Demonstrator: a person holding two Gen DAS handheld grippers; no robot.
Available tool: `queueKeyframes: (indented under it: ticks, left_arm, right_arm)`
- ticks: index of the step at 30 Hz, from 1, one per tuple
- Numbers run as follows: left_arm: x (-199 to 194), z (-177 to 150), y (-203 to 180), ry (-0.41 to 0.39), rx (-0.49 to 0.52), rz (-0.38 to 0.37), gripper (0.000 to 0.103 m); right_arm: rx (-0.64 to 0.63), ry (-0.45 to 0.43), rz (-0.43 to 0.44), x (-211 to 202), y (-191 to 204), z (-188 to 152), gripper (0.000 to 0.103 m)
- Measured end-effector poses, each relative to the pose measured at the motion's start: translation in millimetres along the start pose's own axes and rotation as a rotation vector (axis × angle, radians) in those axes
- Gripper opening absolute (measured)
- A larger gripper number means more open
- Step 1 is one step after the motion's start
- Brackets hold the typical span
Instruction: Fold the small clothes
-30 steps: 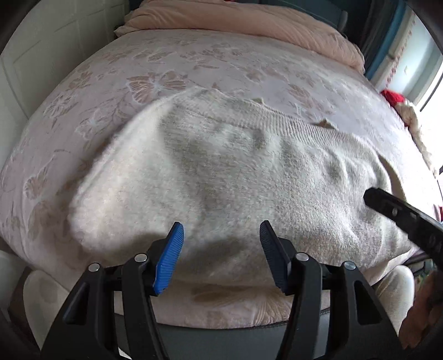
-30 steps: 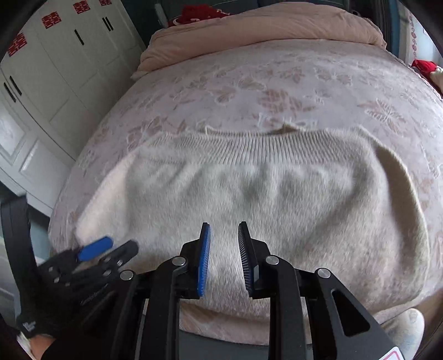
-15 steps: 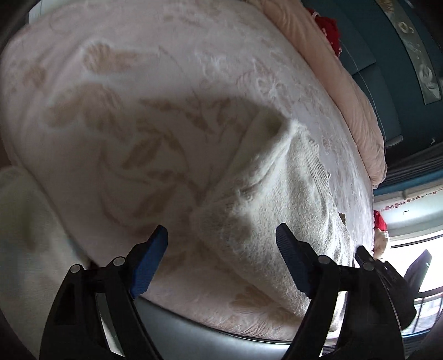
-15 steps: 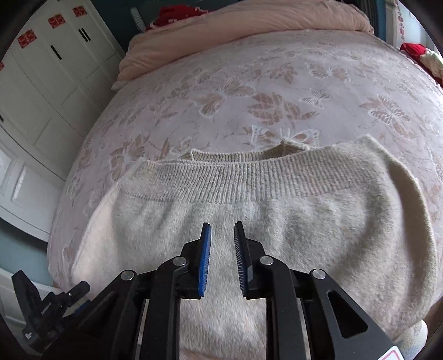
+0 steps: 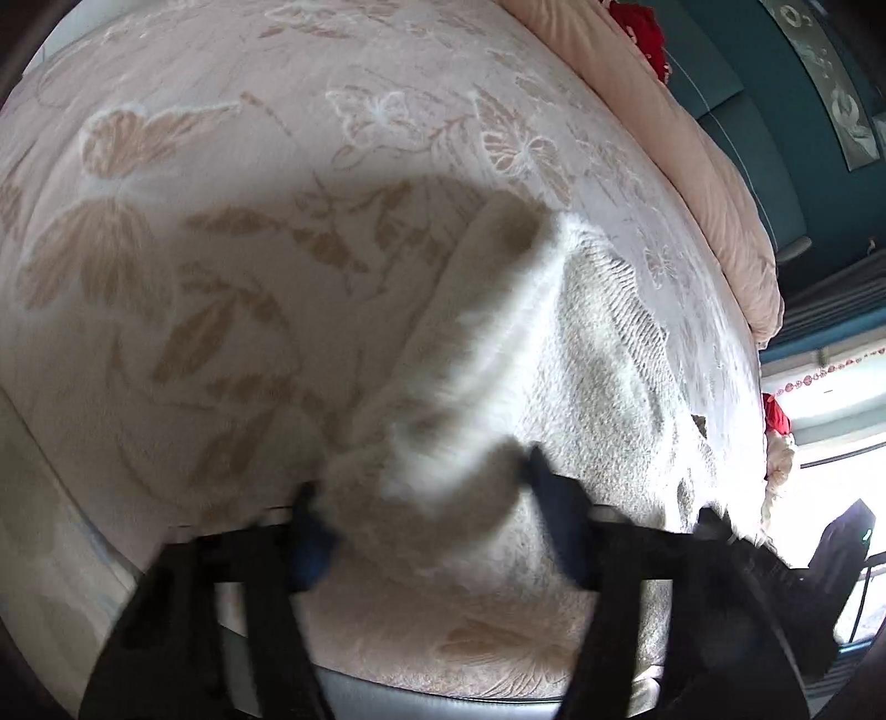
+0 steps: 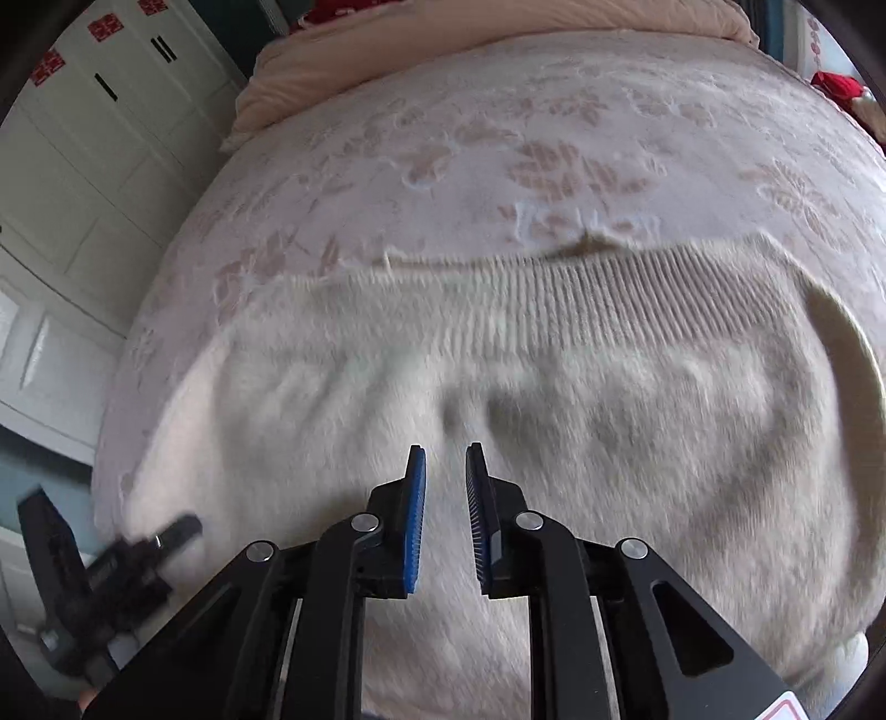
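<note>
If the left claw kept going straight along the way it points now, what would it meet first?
Most likely the cream sweater: its fluffy corner already bulges between the left claw fingers, which are spread wide. The frame is motion-blurred, so actual contact is unclear.

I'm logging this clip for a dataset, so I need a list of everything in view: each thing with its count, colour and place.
sweater: one, cream, fuzzy, spread across the near part of the bed, ribbed hem on the far side.
bedspread: one, pale pink with butterfly and leaf pattern, under the sweater.
quilt: one, peach, bunched along the far end of the bed.
wardrobe: one, white, red decals on its upper doors, left of the bed.
red item: colour red, far corner of the bed; kind unclear.
left tool: black, blue pads, open around the sweater's left edge, blurred.
right tool: black, blue pads, slightly open above the sweater.
</note>
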State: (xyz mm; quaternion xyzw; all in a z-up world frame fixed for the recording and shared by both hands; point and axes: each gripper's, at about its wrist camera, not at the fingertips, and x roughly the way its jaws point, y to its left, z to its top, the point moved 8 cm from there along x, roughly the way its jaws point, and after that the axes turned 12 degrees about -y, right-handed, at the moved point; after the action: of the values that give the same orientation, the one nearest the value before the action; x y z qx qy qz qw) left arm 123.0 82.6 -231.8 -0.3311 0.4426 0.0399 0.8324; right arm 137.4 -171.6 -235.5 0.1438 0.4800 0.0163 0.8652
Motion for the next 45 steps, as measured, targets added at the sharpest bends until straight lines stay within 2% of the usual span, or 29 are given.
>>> queueKeyframes:
  ticks: [1, 4, 8, 11, 13, 15, 17, 20, 23, 25, 26, 27, 28, 30, 32, 33, 35, 36, 38, 40, 43, 45]
  left_arm:
    - [-0.5, 1.2, -0.9, 0.003, -0.01, -0.016, 0.033]
    - [-11.2, 8.8, -18.7, -0.008, -0.006, -0.07, 0.026]
    - [-54.1, 17.0, -92.3, -0.092, 0.175, -0.171, 0.023]
    - [-75.5, 3.8, -157.7, -0.1, 0.297, -0.256, 0.022]
    - [-80.9, -13.3, -193.1, -0.087, 0.366, -0.299, 0.022]
    - [-81.2, -41.7, -235.7, -0.068, 0.467, -0.332, 0.022]
    - [-73.4, -70.2, -265.3, -0.044, 0.538, -0.35, 0.022]
    - [-46.8, -124.8, -295.3, 0.021, 0.636, -0.342, 0.023]
    - [-13.4, -178.9, -299.9, 0.063, 0.782, -0.244, 0.03]
    - [-5.0, -198.2, -290.8, 0.09, 0.819, -0.2, 0.043]
    - [-6.7, -207.8, -284.1, 0.096, 0.826, -0.202, 0.046]
    - [-12.5, -213.1, -277.7, 0.088, 0.839, -0.22, 0.054]
    - [-17.6, -215.1, -274.1, 0.079, 0.855, -0.233, 0.062]
    - [-35.6, -218.3, -259.8, 0.035, 0.918, -0.25, 0.065]
    - [-49.6, -214.1, -243.8, -0.017, 0.966, -0.217, 0.072]
    - [-58.0, -208.7, -236.2, -0.034, 0.969, -0.21, 0.074]
    - [-71.1, -199.0, -221.8, -0.058, 0.962, -0.244, 0.079]
    - [-77.2, -197.5, -216.7, -0.072, 0.964, -0.239, 0.086]
    - [-74.7, -190.9, -203.7, -0.097, 0.978, -0.181, 0.087]
    - [-62.3, -183.5, -191.5, -0.083, 0.96, -0.129, 0.087]
    - [-47.0, -177.5, -182.0, -0.081, 0.926, -0.102, 0.086]
    - [-35.7, -172.7, -178.4, -0.066, 0.912, -0.086, 0.08]
  right_arm:
    - [-0.019, 0.044, -0.009, 13.0, -3.6, -10.1, 0.014]
    - [-0.057, -0.028, -0.008, 22.4, -3.2, -13.5, 0.01]
    - [-0.078, -0.032, -0.006, 21.5, -0.3, -13.5, 0.011]
    - [0.004, -0.042, 0.074, 11.9, -9.6, -11.9, 0.011]
    - [0.096, -0.065, 0.12, -11.3, -23.8, -9.8, 0.01]
    - [0.128, -0.134, 0.13, -41.2, -42.3, -3.8, 0.013]
    - [0.147, -0.193, 0.116, -71.4, -70.6, -3.9, 0.013]
    - [0.193, -0.226, 0.091, -100.0, -116.6, -10.0, 0.02]
    - [0.242, -0.228, 0.069, -116.3, -157.1, -21.0, 0.024]
    - [0.266, -0.232, 0.062, -123.4, -174.5, -27.0, 0.029]
    - [0.28, -0.234, 0.074, -127.5, -181.3, -30.1, 0.032]
    - [0.293, -0.234, 0.091, -130.4, -183.7, -31.5, 0.037]
    - [0.31, -0.234, 0.124, -132.9, -184.1, -31.3, 0.04]
    - [0.333, -0.232, 0.181, -131.8, -177.8, -25.5, 0.052]
    - [0.351, -0.223, 0.24, -128.9, -161.3, -15.9, 0.058]
    - [0.356, -0.219, 0.269, -126.4, -153.3, -11.7, 0.062]
    - [0.352, -0.194, 0.302, -120.3, -140.2, -3.6, 0.066]
    - [0.345, -0.17, 0.306, -112.9, -133.7, -1.4, 0.07]
    - [0.32, -0.119, 0.273, -95.0, -125.7, 1.3, 0.07]
    - [0.325, -0.063, 0.254, -78.0, -121.4, 1.9, 0.07]
    - [0.359, 0.005, 0.269, -56.2, -111.7, 5.3, 0.07]
    - [0.339, 0.033, 0.282, -47.1, -95.6, 8.5, 0.067]
